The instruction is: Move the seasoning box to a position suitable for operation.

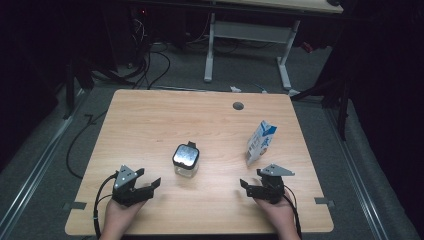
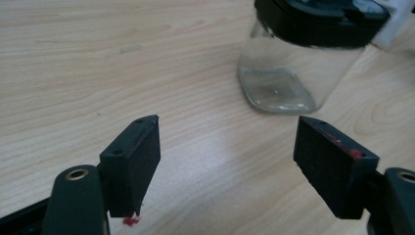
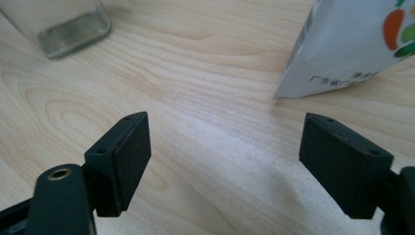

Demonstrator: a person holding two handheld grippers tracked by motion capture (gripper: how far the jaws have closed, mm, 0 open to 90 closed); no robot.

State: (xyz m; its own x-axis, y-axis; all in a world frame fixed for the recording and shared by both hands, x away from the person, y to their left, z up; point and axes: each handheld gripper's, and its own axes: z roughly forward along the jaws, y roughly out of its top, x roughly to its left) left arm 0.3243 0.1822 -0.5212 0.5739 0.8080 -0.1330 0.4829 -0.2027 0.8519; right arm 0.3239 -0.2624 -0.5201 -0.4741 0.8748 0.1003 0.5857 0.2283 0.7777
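Resting on the wooden bench (image 1: 150, 120), my left hand-held gripper (image 1: 150, 185) and right hand-held gripper (image 1: 248, 186) gaped empty near the clear black-lidded glass jar (image 1: 186, 161) and the white-and-blue carton (image 1: 261, 142).

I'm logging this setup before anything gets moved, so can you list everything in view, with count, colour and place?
Square clear glass jar with black lid: one, clear and black, centre of the table, upright, ahead of the left gripper.
White and blue paper carton: one, white with blue top and coloured print, right of the jar, ahead of the right gripper.
Light wooden table: one, pale wood, with a round grey hole near its far edge.
White-legged desk: one, on the grey floor beyond the table.
Black cables: several, on the floor at far left.
Left gripper: one, black, near-left of the table, jaws open and empty.
Right gripper: one, black, near-right, jaws open and empty.
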